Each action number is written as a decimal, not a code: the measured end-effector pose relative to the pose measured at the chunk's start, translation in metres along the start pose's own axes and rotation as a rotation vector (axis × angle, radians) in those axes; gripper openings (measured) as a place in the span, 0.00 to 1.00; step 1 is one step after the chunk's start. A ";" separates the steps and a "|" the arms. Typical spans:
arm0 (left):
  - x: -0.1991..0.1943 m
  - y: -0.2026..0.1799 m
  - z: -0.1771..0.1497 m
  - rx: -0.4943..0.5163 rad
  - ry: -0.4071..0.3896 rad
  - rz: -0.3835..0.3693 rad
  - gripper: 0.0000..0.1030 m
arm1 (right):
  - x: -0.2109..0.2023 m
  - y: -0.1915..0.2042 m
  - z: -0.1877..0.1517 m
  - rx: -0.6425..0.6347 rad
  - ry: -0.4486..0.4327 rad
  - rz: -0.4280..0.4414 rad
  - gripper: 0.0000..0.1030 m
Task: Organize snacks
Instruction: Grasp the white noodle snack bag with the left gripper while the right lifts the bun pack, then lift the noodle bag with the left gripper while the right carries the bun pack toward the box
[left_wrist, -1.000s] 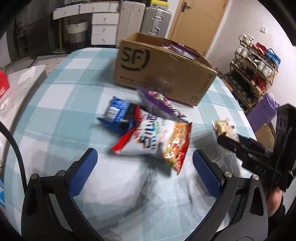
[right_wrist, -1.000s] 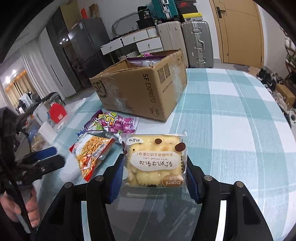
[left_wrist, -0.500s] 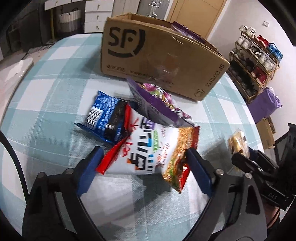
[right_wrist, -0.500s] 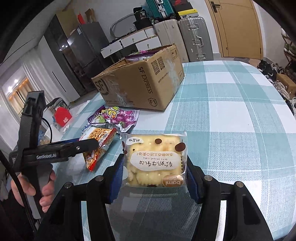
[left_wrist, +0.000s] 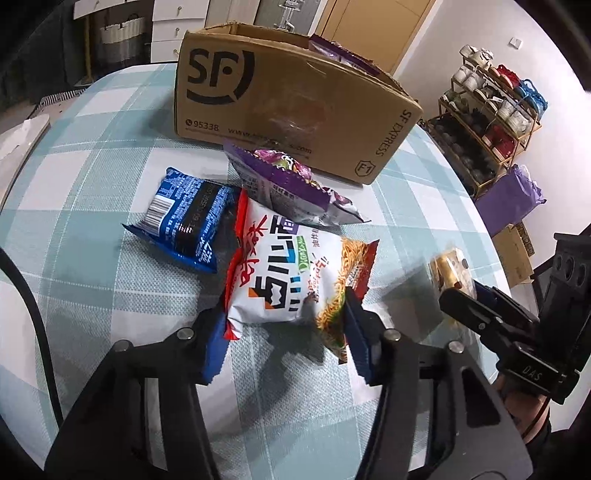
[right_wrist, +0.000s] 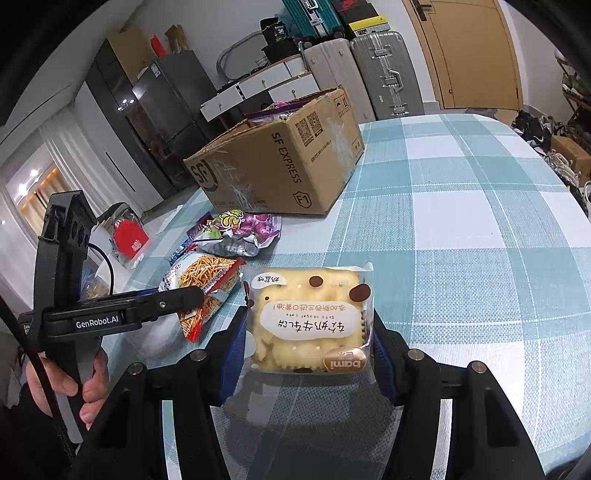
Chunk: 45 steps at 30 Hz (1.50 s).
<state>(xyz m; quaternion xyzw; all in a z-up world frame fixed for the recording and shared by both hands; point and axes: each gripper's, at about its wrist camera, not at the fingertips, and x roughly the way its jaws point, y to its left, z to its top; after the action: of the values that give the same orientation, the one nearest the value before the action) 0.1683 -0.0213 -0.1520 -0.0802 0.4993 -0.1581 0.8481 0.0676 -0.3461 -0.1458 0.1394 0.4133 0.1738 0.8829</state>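
Note:
My left gripper (left_wrist: 282, 328) is shut on a white and red noodle snack bag (left_wrist: 291, 273), which also shows in the right wrist view (right_wrist: 207, 284). A blue packet (left_wrist: 184, 219) and a purple packet (left_wrist: 284, 184) lie beside it on the checked table. My right gripper (right_wrist: 306, 354) is shut on a yellow nougat cake pack (right_wrist: 310, 317), held above the table; it shows at the right of the left wrist view (left_wrist: 448, 269). An open brown SF cardboard box (left_wrist: 288, 96) with snacks inside stands behind the packets.
The round table (right_wrist: 461, 229) has a teal and white checked cloth. A shelf rack with cups (left_wrist: 491, 110) and a purple bag (left_wrist: 509, 199) stand beyond the table's right edge. Suitcases (right_wrist: 384, 70) and a door stand behind the box.
My left gripper moved forward to the noodle snack bag and closed its fingers on it. My right gripper kept holding the cake pack, almost still.

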 end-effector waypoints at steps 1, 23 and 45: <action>-0.001 0.000 -0.001 0.001 0.000 -0.002 0.48 | -0.001 0.000 0.000 0.001 -0.001 0.000 0.58; -0.078 0.016 -0.021 -0.018 -0.096 -0.036 0.47 | -0.039 0.022 0.010 -0.004 -0.069 0.045 0.58; -0.215 -0.003 0.063 0.104 -0.300 -0.011 0.47 | -0.099 0.079 0.124 -0.055 -0.199 0.194 0.58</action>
<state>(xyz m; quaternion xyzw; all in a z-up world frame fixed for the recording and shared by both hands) 0.1259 0.0493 0.0564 -0.0617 0.3577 -0.1747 0.9153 0.0892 -0.3292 0.0291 0.1708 0.3035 0.2549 0.9021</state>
